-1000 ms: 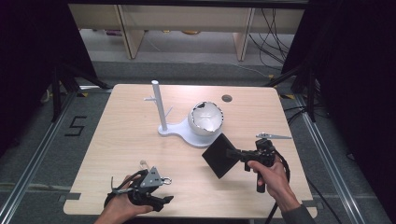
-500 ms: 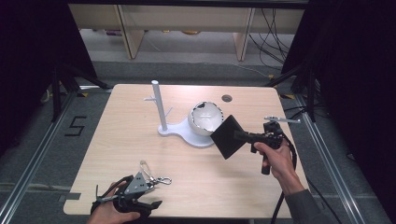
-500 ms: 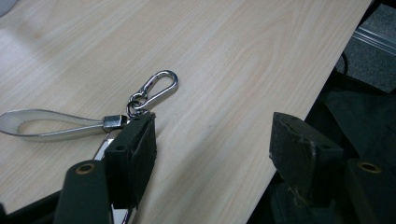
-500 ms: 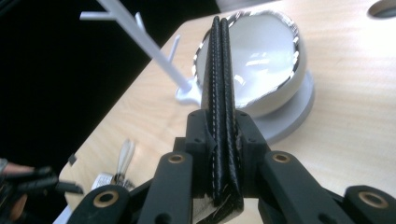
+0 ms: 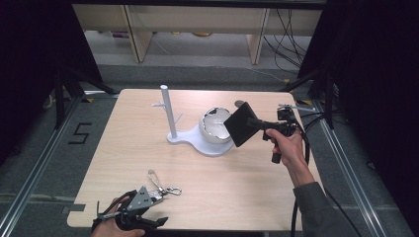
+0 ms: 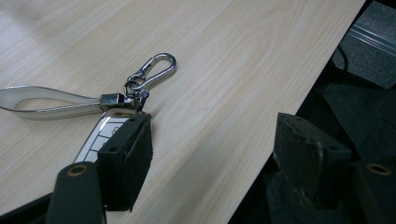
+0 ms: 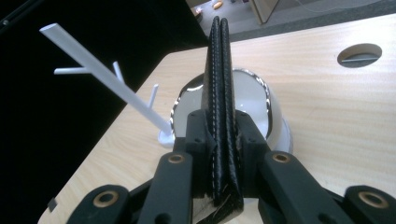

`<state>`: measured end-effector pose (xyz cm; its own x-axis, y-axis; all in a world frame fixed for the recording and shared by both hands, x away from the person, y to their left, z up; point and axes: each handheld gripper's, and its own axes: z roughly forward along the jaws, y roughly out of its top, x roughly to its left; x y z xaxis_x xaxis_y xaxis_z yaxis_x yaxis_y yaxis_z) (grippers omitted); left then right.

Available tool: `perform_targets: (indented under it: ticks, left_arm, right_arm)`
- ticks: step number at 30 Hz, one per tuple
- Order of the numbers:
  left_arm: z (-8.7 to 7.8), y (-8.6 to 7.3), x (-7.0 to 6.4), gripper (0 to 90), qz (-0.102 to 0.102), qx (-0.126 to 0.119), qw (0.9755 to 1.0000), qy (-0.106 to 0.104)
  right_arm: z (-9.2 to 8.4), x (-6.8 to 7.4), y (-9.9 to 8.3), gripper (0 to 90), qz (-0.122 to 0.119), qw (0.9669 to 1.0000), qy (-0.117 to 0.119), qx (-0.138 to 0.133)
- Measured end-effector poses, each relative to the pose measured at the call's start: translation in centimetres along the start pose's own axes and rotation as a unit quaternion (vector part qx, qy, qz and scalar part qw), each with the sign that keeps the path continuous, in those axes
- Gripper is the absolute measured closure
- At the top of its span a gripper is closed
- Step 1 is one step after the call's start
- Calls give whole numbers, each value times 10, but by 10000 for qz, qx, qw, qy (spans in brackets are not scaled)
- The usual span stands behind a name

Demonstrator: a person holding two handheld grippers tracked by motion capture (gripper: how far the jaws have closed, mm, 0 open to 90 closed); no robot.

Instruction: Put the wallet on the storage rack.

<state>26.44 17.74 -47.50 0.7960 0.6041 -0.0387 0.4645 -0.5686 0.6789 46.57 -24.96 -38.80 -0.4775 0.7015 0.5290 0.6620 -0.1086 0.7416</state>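
Note:
My right gripper [image 5: 258, 123] is shut on a black folded wallet [image 5: 240, 123], holding it on edge in the air just above and to the right of a white bowl [image 5: 213, 126]. In the right gripper view the wallet [image 7: 217, 70] stands upright between the jaws of the gripper [image 7: 219, 135], with the bowl [image 7: 261, 100] behind it. A key fob [image 6: 100, 135] with a pale strap [image 6: 42, 100] and a carabiner [image 6: 156, 70] lies at the table's front left. My left gripper [image 6: 219, 140] is open, one jaw over the fob's end and the other past the table edge.
The bowl sits on a white stand whose base [image 5: 190, 139] carries a thin post with small pegs [image 5: 168, 111]. A round hole [image 5: 239, 103] is in the table behind the bowl. Dark frame legs and cables flank the table [image 5: 123, 138].
The right gripper has carried the wallet up and away from the person, to beside the bowl. The left gripper has drawn back to the front edge, and the key fob now lies exposed.

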Motion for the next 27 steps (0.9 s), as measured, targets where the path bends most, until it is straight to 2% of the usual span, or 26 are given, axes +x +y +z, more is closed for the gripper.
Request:
perform_targets:
  ticks: [5,9,17,18,20,27]
  left_arm:
    - [-3,0,1,272,54,15,10000,-9]
    - [-5,0,1,269,29,-52,10000,-25]
    - [-4,-3,2,269,4,-3,10000,-9]
    - [-5,-4,2,269,-5,1,10000,-21]
    - [-4,-4,2,269,-36,18,10000,-16]
    - [-2,-6,2,270,-56,49,9999,-70]
  right_arm:
    - [11,-1,7,790,105,9999,-47,-23]
    - [28,-4,13,790,191,9997,-131,-7]
    - [47,-7,16,790,241,9996,-155,-42]
    - [52,-7,16,790,305,9993,-199,-17]
    - [57,-9,15,790,211,9996,-212,-10]
    - [70,-7,13,790,251,9993,-263,62]
